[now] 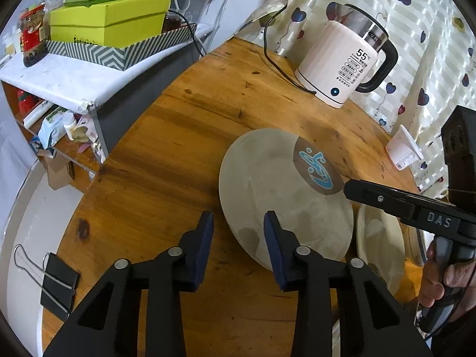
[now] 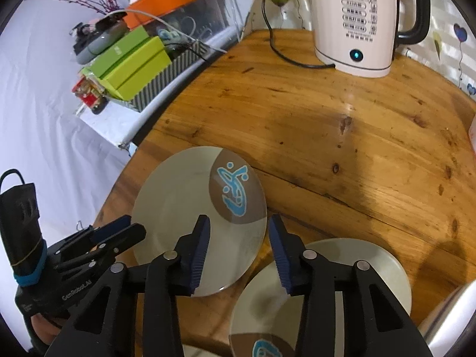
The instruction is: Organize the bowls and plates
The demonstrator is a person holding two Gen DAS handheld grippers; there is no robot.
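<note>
Wooden table (image 2: 327, 125): our left gripper (image 1: 239, 232) and right gripper (image 2: 239, 247) hover, jaws apart and empty; mistimed closing may nudge the plate (image 2: 184, 208) off the table's edge.

Each hand-held gripper (image 1: 238, 232) was matte black, with navy ribbed pads (image 2: 200, 250) and silver pivot screws. One body read "DAS" — the other "GenRobot.AI", blue-banded.
</note>
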